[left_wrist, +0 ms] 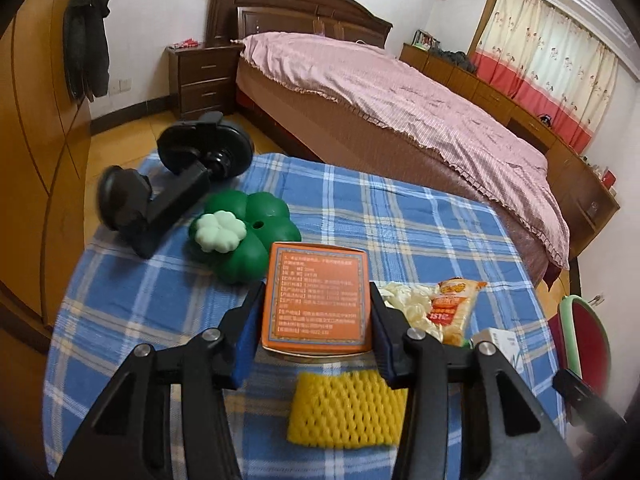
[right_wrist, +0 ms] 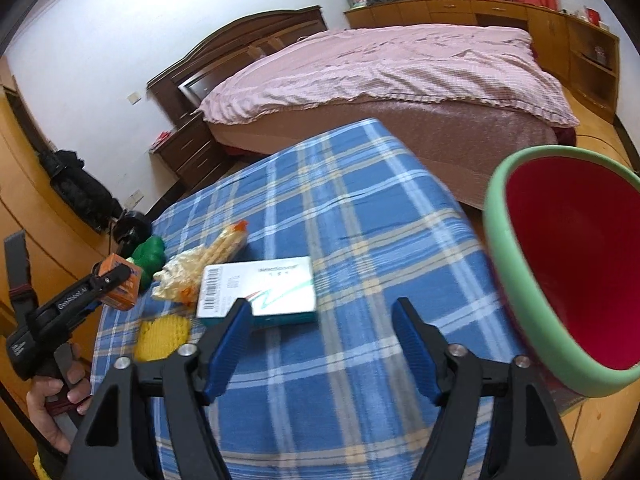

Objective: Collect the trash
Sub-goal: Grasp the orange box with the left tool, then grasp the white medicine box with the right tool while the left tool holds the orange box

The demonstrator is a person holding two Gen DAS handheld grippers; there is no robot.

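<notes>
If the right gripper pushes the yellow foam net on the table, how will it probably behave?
The yellow foam net looks like soft open mesh, so it probably squashes and slides lightly on the checked cloth. It lies flat, so rolling seems unlikely.

An orange box (left_wrist: pixel 318 300) is held off the tabletop. A yellow foam net (left_wrist: pixel 346 410), a crumpled snack wrapper (left_wrist: pixel 436 308) and a white-and-teal carton (right_wrist: pixel 260 292) lie close together; the red, green-rimmed bin (right_wrist: pixel 568 280) seems beside the tabletop.
</notes>
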